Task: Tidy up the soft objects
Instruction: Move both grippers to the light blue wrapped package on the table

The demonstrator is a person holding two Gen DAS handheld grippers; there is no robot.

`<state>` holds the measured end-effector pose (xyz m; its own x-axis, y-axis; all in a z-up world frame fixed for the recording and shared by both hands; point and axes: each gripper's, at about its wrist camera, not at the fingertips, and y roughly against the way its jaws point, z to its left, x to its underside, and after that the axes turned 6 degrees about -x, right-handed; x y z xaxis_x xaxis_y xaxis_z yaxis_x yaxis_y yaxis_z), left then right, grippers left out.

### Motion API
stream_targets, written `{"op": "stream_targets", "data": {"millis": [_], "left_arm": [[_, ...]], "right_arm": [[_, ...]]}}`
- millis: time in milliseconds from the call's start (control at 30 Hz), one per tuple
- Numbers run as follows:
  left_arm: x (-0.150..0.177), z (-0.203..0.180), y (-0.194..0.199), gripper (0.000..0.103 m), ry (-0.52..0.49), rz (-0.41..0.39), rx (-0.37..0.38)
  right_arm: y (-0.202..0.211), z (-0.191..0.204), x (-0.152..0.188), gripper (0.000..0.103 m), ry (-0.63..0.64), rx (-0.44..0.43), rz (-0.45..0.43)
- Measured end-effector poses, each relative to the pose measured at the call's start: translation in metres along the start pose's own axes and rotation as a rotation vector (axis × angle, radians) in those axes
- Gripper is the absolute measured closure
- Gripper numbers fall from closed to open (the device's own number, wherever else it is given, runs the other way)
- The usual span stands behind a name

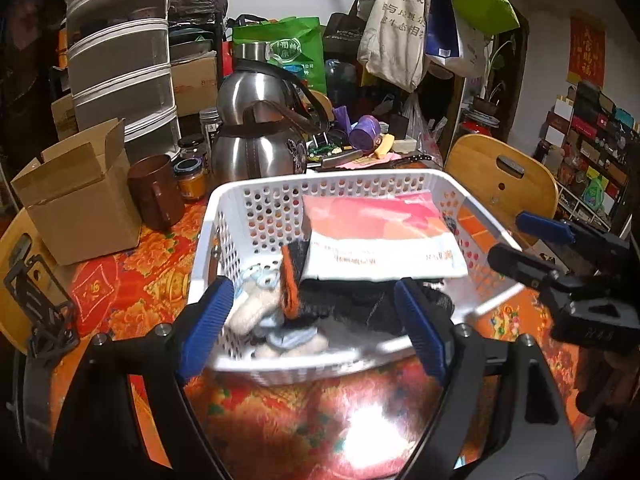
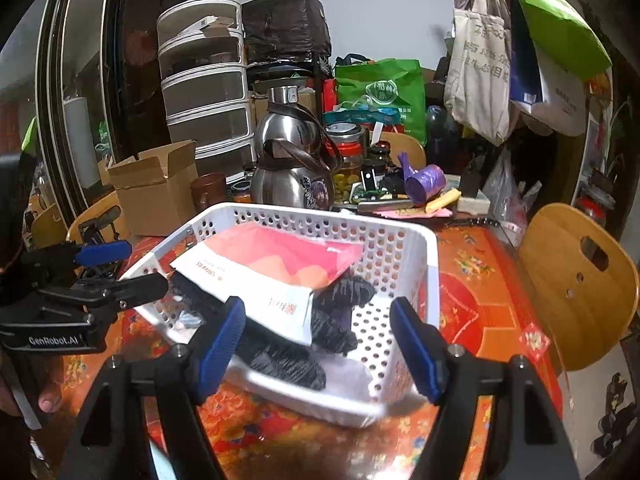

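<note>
Your left tool (image 1: 312,328): fingers apart, empty, hovering at near rim of white perforated plastic basket (image 1: 256,208) on counter. Cream knitted socks (image 1: 256,308) lie just ahead. Right tool (image 2: 318,340): apart, empty, over dark knit pieces (image 2: 280,360).

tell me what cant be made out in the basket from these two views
- Both views: the red and white packet lies over the dark knit items, hiding what is under it.
- Left wrist view: the cream soft items are blurred and partly behind a blue finger pad.
- Right wrist view: the basket near rim is smeared; packet print is unreadable.
</note>
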<state>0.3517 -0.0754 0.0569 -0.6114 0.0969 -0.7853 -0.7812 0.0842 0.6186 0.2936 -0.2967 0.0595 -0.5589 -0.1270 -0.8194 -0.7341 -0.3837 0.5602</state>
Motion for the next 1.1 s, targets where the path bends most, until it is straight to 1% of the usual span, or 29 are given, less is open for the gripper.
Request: {"op": "stream_targets", "data": {"millis": [100, 167, 233, 300, 367, 433, 500, 567, 667, 767, 833, 900, 967, 1033, 1100], "left_arm": [[0.019, 0.005, 0.015, 0.022, 0.009, 0.013, 0.008], [0.034, 0.009, 0.027, 0.022, 0.011, 0.022, -0.005], [0.057, 0.015, 0.043, 0.022, 0.022, 0.036, 0.01], [0.084, 0.02, 0.057, 0.022, 0.032, 0.054, 0.012], [0.108, 0.024, 0.065, 0.022, 0.041, 0.08, 0.02], [0.14, 0.029, 0.073, 0.022, 0.062, 0.114, 0.025], [0.162, 0.034, 0.078, 0.022, 0.084, 0.129, 0.03], [0.185, 0.039, 0.084, 0.022, 0.114, 0.14, 0.026], [0.211, 0.042, 0.088, 0.022, 0.144, 0.156, 0.038], [0.228, 0.039, 0.087, 0.022, 0.141, 0.17, 0.044], [0.236, 0.036, 0.085, 0.022, 0.14, 0.179, 0.059], [0.241, 0.032, 0.085, 0.022, 0.124, 0.176, 0.072], [0.241, 0.028, 0.082, 0.022, 0.112, 0.184, 0.074], [0.241, 0.026, 0.079, 0.022, 0.108, 0.184, 0.098], [0.243, 0.022, 0.078, 0.022, 0.089, 0.179, 0.097]], "right_arm": [[0.011, 0.008, 0.015, 0.028, -0.002, 0.003, 0.007], [0.021, 0.014, 0.031, 0.028, -0.018, 0.008, 0.02], [0.034, 0.02, 0.055, 0.028, -0.052, 0.03, 0.014], [0.042, 0.025, 0.077, 0.028, -0.079, 0.03, 0.022], [0.047, 0.033, 0.107, 0.026, -0.099, 0.013, 0.049], [0.05, 0.041, 0.131, 0.026, -0.101, 0.005, 0.075], [0.052, 0.049, 0.149, 0.026, -0.1, -0.006, 0.095], [0.056, 0.055, 0.166, 0.026, -0.111, -0.033, 0.107], [0.055, 0.066, 0.189, 0.026, -0.166, -0.072, 0.155], [0.061, 0.079, 0.202, 0.026, -0.173, -0.106, 0.143], [0.063, 0.089, 0.206, 0.026, -0.144, -0.117, 0.133], [0.063, 0.097, 0.209, 0.026, -0.114, -0.113, 0.128], [0.06, 0.102, 0.211, 0.026, -0.105, -0.132, 0.127], [0.056, 0.106, 0.211, 0.032, -0.089, -0.135, 0.141], [0.052, 0.11, 0.212, 0.036, -0.08, -0.147, 0.15]]}}
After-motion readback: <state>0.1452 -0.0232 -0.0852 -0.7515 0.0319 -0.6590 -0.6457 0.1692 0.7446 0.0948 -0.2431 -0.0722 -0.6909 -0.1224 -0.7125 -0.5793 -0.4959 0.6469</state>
